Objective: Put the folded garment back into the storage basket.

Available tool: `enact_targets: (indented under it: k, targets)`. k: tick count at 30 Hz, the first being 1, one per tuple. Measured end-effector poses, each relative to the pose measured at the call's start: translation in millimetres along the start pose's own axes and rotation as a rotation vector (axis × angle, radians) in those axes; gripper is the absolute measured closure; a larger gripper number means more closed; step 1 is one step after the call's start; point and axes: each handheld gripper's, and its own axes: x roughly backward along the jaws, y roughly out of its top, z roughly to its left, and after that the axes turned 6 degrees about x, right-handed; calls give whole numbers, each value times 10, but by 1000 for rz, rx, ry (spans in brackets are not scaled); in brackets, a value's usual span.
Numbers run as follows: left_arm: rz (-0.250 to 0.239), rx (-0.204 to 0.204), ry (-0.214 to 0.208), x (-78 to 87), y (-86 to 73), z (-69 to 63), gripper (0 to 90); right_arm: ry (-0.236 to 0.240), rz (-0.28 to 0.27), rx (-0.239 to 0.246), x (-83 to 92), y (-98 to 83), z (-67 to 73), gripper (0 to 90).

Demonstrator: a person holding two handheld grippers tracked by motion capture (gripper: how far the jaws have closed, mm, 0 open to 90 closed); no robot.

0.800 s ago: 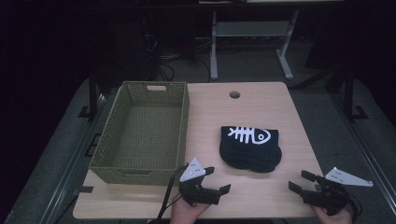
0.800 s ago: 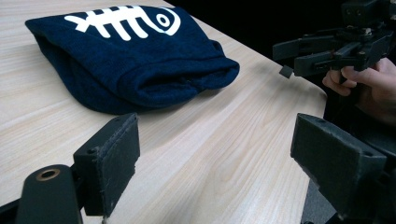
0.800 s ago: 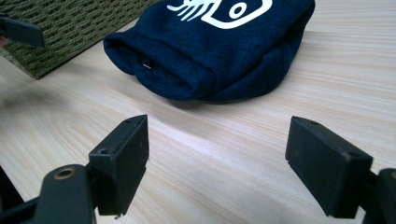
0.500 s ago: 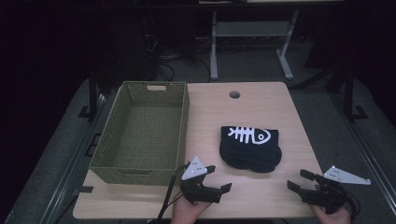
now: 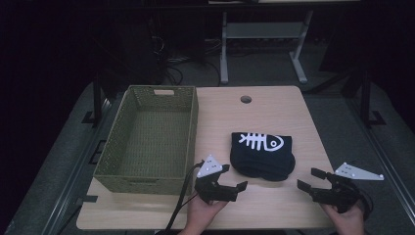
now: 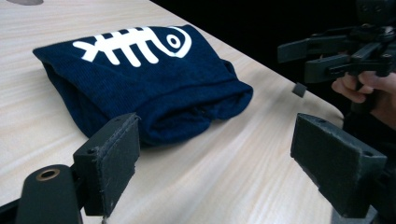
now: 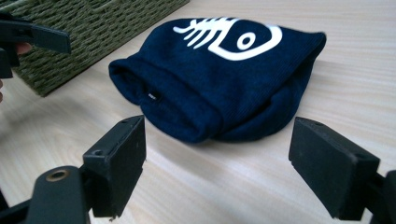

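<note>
A folded navy garment (image 5: 263,154) with a white fish-skeleton print lies on the wooden table (image 5: 274,112), right of centre. My left gripper (image 5: 234,177) hovers just off its near left corner, open and empty. My right gripper (image 5: 309,178) stands open near its near right corner, also empty. In the left gripper view the garment (image 6: 140,74) lies just beyond the wide-apart pads of the left gripper (image 6: 224,158), with the right gripper (image 6: 299,63) farther off. From the right gripper (image 7: 219,163), the garment's folded edge (image 7: 196,107) lies close ahead.
A green woven basket (image 5: 151,139) with nothing inside sits on the table's left half, and its wall (image 7: 79,28) appears in the right gripper view. A round cable hole (image 5: 245,99) lies near the far edge. The table's right edge is close to my right hand.
</note>
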Motion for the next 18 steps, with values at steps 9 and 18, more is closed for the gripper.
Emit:
enact_targets:
  k: [9, 18]
  targets:
    - [4, 32, 1, -151, 129, 50, 152, -8, 19, -9, -80, 114, -94, 181]
    - [2, 60, 24, -289, 292, 110, 152, 2, 26, -8, -162, 264, -186, 179]
